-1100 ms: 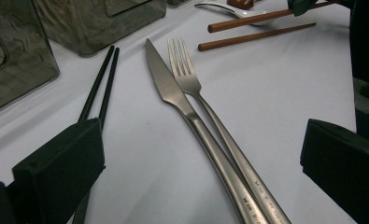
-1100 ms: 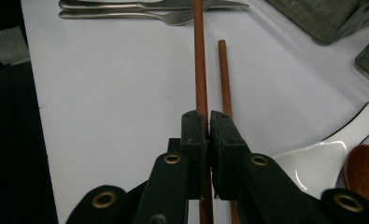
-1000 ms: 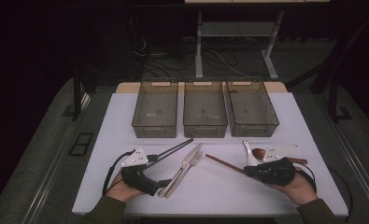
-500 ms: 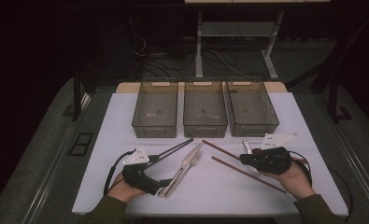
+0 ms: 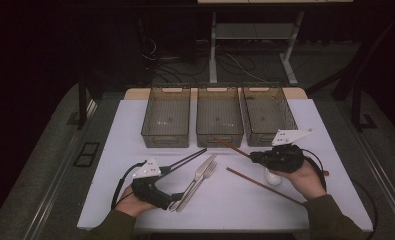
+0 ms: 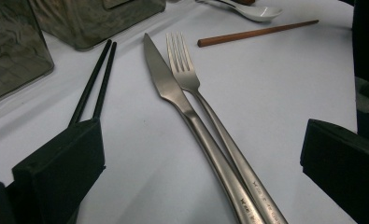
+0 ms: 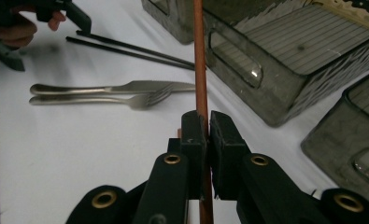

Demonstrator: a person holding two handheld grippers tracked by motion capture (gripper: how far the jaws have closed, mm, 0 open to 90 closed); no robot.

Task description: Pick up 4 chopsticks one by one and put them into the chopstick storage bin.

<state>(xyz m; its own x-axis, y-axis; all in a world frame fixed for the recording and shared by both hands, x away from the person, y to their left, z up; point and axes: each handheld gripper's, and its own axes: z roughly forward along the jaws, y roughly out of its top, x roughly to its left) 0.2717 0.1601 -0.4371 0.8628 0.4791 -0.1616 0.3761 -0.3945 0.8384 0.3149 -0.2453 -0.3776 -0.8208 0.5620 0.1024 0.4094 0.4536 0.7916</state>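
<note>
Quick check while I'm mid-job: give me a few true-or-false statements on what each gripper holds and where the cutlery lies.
1. The right gripper is shut on a brown chopstick. True.
2. The left gripper clamps the fork. False: its jaws stand open around the knife and fork.
3. A second brown chopstick lies on the table. True.
4. The black chopsticks lie inside the middle bin. False: they lie on the table.

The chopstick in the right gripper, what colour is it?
Reddish brown chopstick, clearest in the right gripper view.
</note>
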